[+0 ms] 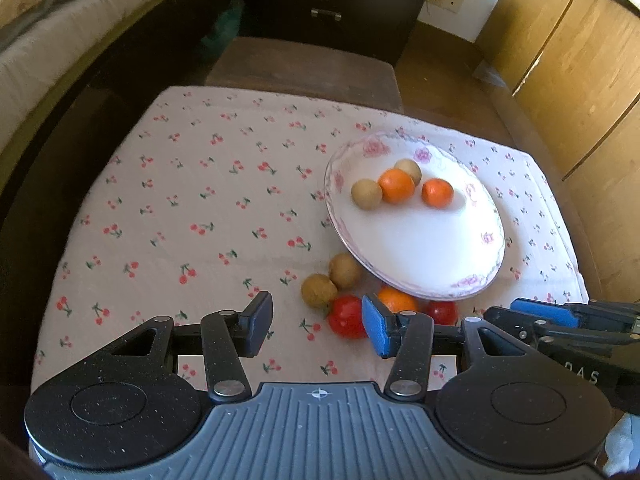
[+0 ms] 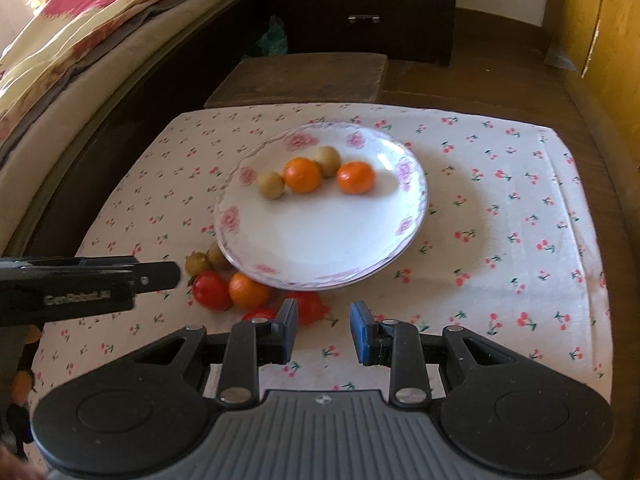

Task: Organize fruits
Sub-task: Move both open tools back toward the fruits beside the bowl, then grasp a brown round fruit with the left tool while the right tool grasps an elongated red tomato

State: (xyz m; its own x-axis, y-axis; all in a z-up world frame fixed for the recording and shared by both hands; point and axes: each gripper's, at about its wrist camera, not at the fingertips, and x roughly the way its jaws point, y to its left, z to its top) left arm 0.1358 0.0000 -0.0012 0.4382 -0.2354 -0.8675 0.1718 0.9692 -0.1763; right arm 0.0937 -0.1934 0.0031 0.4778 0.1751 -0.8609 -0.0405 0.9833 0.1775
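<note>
A white floral plate [image 1: 416, 248] [image 2: 320, 240] sits on the cherry-print cloth [image 1: 192, 208] and holds two oranges [image 1: 397, 186] [image 2: 302, 175] and two small tan fruits [image 1: 366, 194] [image 2: 271, 185]. In front of the plate lie two tan fruits [image 1: 319, 290] [image 2: 197, 264], two red tomatoes [image 1: 347, 316] [image 2: 211, 290] and an orange [image 1: 396, 301] [image 2: 248, 290], plus a red fruit [image 2: 306, 307] close to my right gripper's left finger. My left gripper [image 1: 318, 326] is open and empty just before this pile. My right gripper [image 2: 324, 332] is open and empty, in front of the plate.
A brown stool [image 2: 300, 76] stands beyond the table. A bed [image 2: 80, 40] runs along the left. A dark drawer cabinet [image 2: 360, 4] is at the back and wooden cupboards [image 1: 568, 60] at the right. The right gripper also shows at the left wrist view's right edge [image 1: 560, 320].
</note>
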